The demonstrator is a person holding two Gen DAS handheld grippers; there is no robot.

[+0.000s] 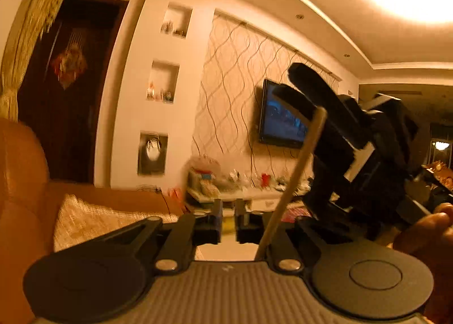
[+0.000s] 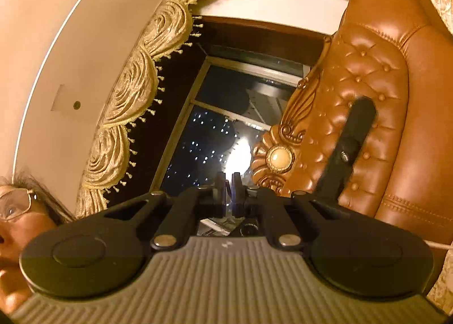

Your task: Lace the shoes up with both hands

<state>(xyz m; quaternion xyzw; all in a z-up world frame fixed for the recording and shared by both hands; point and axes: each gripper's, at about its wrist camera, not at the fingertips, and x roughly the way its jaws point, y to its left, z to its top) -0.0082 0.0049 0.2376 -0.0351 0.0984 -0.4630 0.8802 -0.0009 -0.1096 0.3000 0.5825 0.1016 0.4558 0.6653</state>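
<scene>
Left black two-finger gripper (image 1: 228,223): I see the jaws slightly parted, a narrow gap showing, nothing between the pads. The flat tan shoelace (image 1: 293,179) runs past the outside of its right finger, not in the gap, as a taut straight strip. Long axis is a steep diagonal, from bottom centre of the left wrist frame up and right to the right black two-finger gripper (image 1: 294,89), which sits right of centre. Lace top end meets that gripper's fingers near their tips; I can't see the contact clearly.

Right wrist view: right gripper (image 2: 228,182) jaws pressed together, only a sliver between the pads. I can't make out the lace there. Left gripper's black finger (image 2: 349,148) shows blurred at right of frame.

Surroundings: tan buttoned leather sofa (image 2: 376,83), wall-mounted flat television (image 1: 279,123), fringed gold curtain valance (image 2: 136,91), dark night window (image 2: 215,131). No shoe visible in either view.
</scene>
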